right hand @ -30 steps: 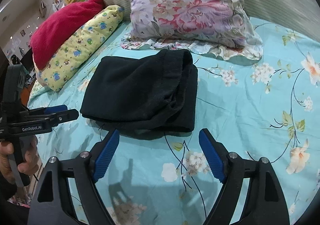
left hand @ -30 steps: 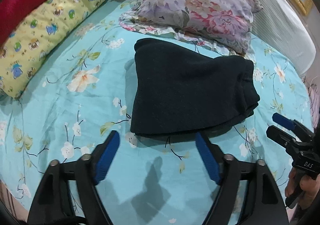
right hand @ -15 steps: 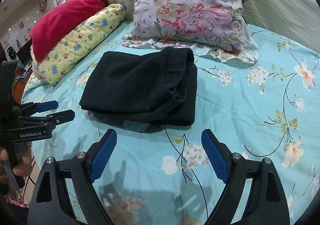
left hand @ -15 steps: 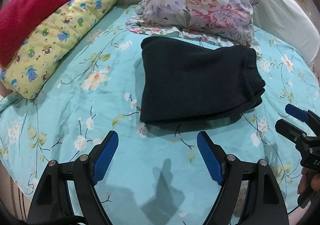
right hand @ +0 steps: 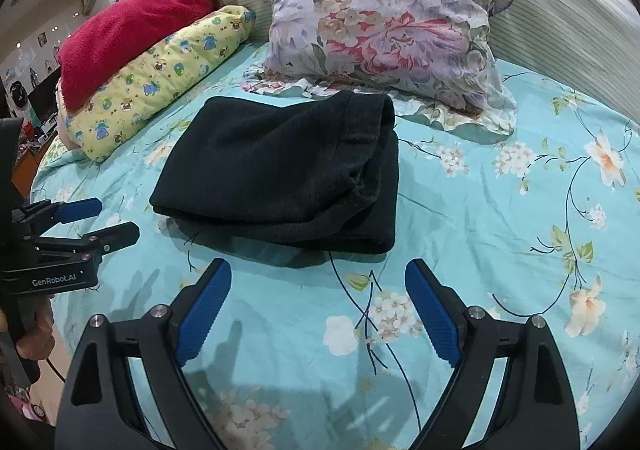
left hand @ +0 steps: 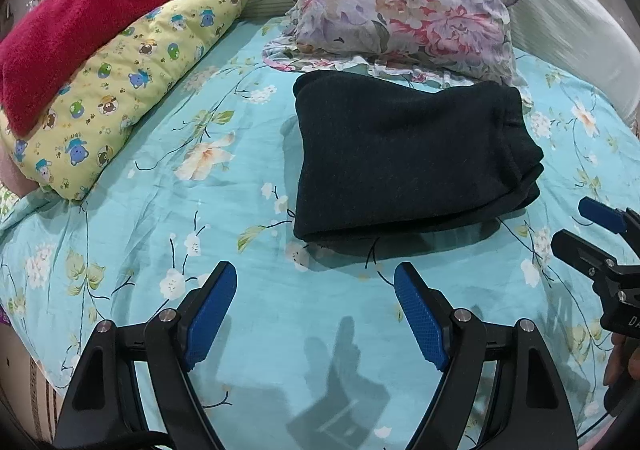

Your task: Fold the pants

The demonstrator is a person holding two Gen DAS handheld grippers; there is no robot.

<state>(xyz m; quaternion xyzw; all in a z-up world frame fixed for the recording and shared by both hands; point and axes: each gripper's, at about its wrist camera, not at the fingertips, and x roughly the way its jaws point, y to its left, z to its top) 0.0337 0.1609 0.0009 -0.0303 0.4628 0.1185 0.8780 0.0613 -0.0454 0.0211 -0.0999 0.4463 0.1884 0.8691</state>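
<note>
The black pants (left hand: 408,157) lie folded into a compact stack on the turquoise floral bedsheet (left hand: 168,209), waistband end to the right. They also show in the right wrist view (right hand: 280,173). My left gripper (left hand: 316,282) is open and empty, hovering in front of the stack and apart from it. My right gripper (right hand: 318,282) is open and empty, also short of the stack's near edge. Each gripper shows in the other's view: the right one (left hand: 580,226) at the right edge, the left one (right hand: 108,219) at the left edge.
A floral pillow (left hand: 404,13) lies just behind the pants. A yellow cartoon-print pillow (left hand: 132,85) and a red blanket (left hand: 76,21) lie at the left. A padded headboard (right hand: 560,9) curves behind. The bed's edge is near at lower left (left hand: 36,374).
Both grippers have pulled back and risen a little from the folded pants, which now sit farther off in both views. The pants have not moved. Both grippers stay open.
</note>
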